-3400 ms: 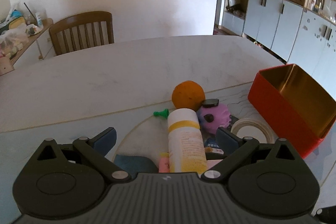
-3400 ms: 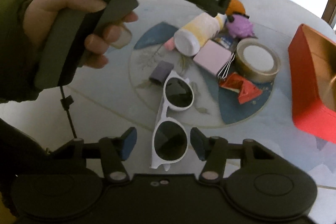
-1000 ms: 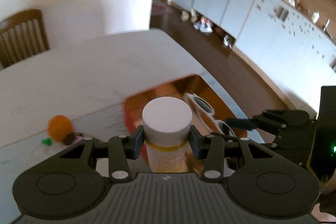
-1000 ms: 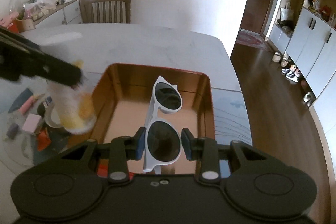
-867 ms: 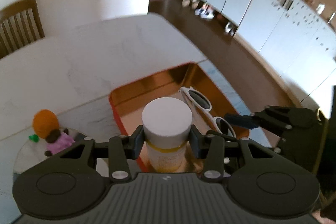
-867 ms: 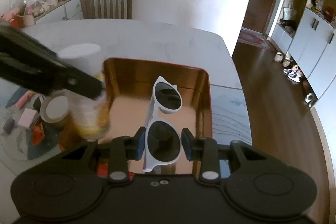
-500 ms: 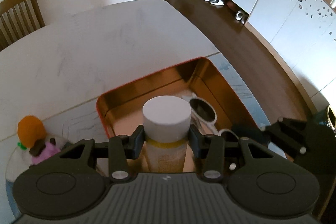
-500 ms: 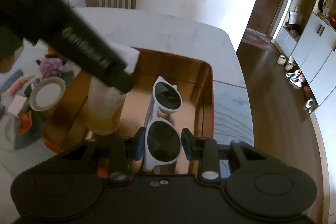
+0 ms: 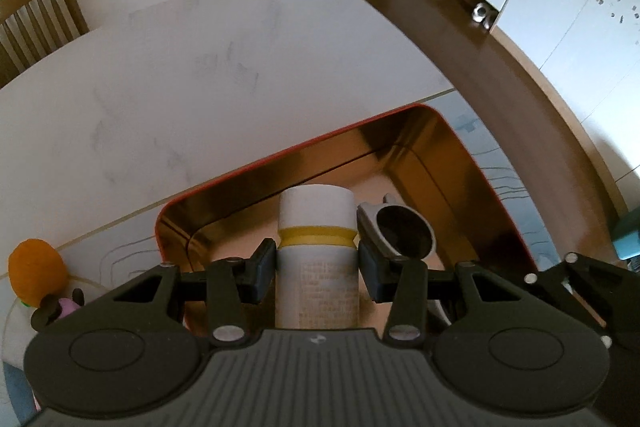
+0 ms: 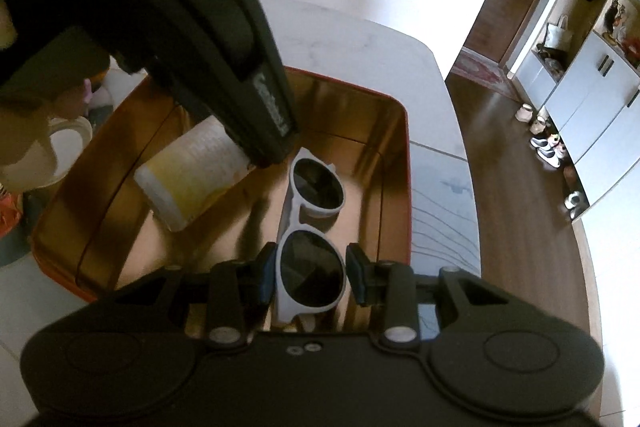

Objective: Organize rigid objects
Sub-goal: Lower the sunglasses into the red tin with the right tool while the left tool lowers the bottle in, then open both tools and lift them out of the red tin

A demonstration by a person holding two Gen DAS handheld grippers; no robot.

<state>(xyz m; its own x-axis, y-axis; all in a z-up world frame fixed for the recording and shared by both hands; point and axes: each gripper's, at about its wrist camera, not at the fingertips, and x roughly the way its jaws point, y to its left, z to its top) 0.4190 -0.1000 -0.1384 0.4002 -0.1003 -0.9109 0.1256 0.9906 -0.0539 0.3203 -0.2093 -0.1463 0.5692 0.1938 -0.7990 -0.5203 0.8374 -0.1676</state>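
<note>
My left gripper [image 9: 317,269] is shut on a white bottle with a yellow band [image 9: 317,259] and holds it tilted inside the red tin with a gold lining [image 9: 424,147]. In the right wrist view the bottle [image 10: 192,175] hangs slanted from the left gripper's black body over the tin [image 10: 400,163]. My right gripper [image 10: 311,275] is shut on one lens of the white sunglasses [image 10: 312,227], low inside the tin. The sunglasses [image 9: 404,235] also show beside the bottle in the left wrist view.
An orange ball [image 9: 38,273] and a purple toy [image 9: 66,309] lie left of the tin on the white table [image 9: 200,75]. A tape roll [image 10: 66,143] lies past the tin. The table edge drops to a wooden floor [image 9: 480,39] on the right. A chair [image 9: 36,15] stands behind.
My left gripper has lowered the bottle into the tin and tipped it over. My right gripper has lowered the sunglasses deeper into the tin. Both have kept their grip.
</note>
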